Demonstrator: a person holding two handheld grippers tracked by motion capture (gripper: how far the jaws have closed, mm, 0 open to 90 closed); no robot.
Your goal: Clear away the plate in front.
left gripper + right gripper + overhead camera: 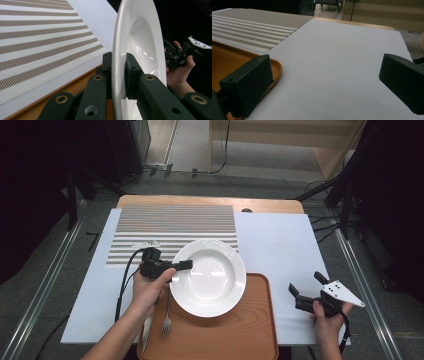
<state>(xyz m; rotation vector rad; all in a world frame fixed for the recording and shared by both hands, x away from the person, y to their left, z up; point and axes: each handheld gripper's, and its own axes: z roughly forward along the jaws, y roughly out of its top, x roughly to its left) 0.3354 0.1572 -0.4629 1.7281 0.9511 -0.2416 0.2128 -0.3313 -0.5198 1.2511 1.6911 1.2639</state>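
Wooden counter point(270, 206) under a white sheet point(275, 245), dark surroundings and grey floor around it; striped placemat point(170, 227) lies on the far left part of the sheet, orange-brown tray point(250, 330) at the near edge. Left gripper point(172, 267) in the person's left hand point(147, 290), fingers point(133, 75) pinching the left rim of the white plate point(212, 275). In the left gripper view one pad sits on the underside, the other on the upper face of the rim, with the plate seen edge-on between them. From the high view the plate sits partly over the tray's far left corner and partly over the placemat's near edge; can't tell whether it is resting or lifted clear. Fork point(167, 317) on the tray just beside the plate's near left side, tines toward the person; a knife point(146, 332) lies along the tray's left edge, partly hidden by the forearm. Right gripper point(306, 287) in the right hand point(327, 317), over the white sheet to the right of the tray, well apart from the plate, grey three-cornered plate on top. Its fingers point(249, 85) are spread wide with nothing between them, bare sheet ahead, tray corner beside the left one.
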